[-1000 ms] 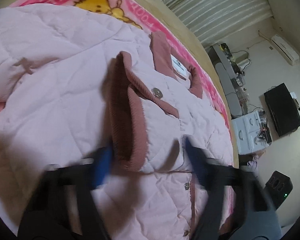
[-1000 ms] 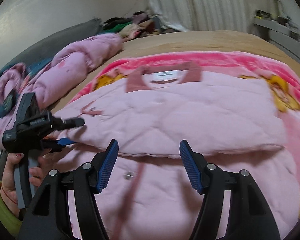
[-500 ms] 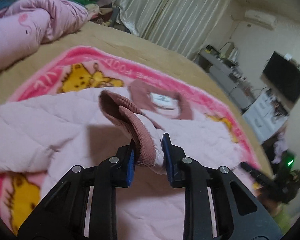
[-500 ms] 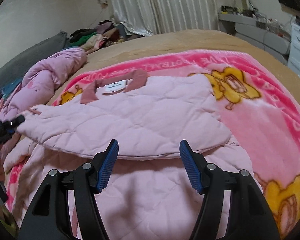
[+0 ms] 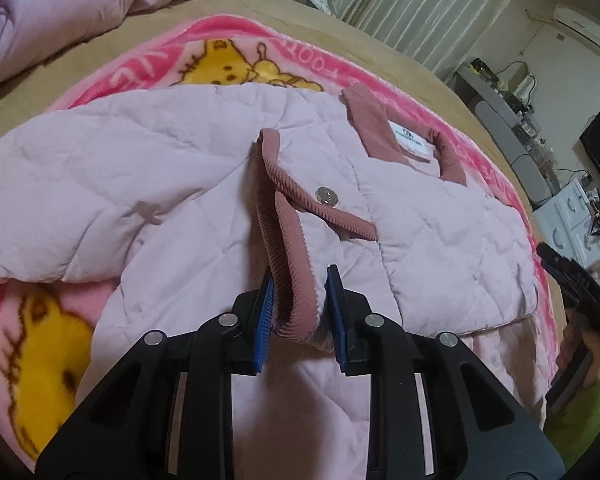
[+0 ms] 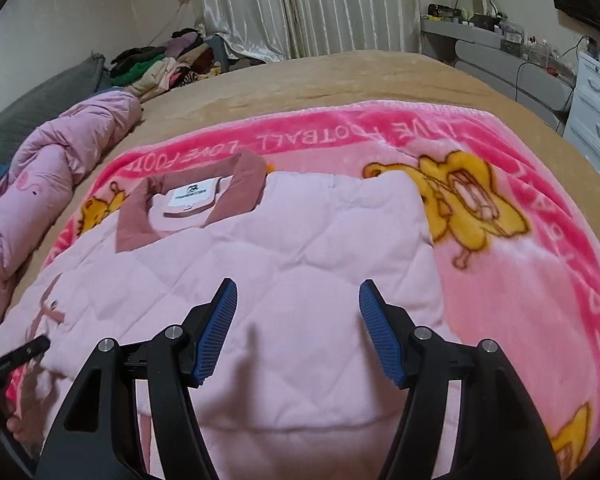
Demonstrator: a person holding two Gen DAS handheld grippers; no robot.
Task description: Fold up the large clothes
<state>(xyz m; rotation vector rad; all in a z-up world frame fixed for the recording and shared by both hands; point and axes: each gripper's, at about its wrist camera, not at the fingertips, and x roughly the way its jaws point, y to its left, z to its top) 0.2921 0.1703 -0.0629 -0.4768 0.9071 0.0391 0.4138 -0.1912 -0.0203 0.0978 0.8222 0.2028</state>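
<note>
The left claw [image 5: 298, 308], open around the cuff [image 5: 296, 300] a second ago, is now clamped on it, carrying the sleeve across the jacket [image 6: 300, 280] spread on the blanket [image 6: 520, 280]. The right claw [image 6: 298, 332] hovers above, fingers apart, so the sleeve fold is underway.

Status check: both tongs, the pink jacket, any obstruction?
Left tongs shut on sleeve cuff. Right tongs open, hovering over pink jacket. Jacket spread on cartoon blanket, sleeves folded inward. Nothing blocking.
</note>
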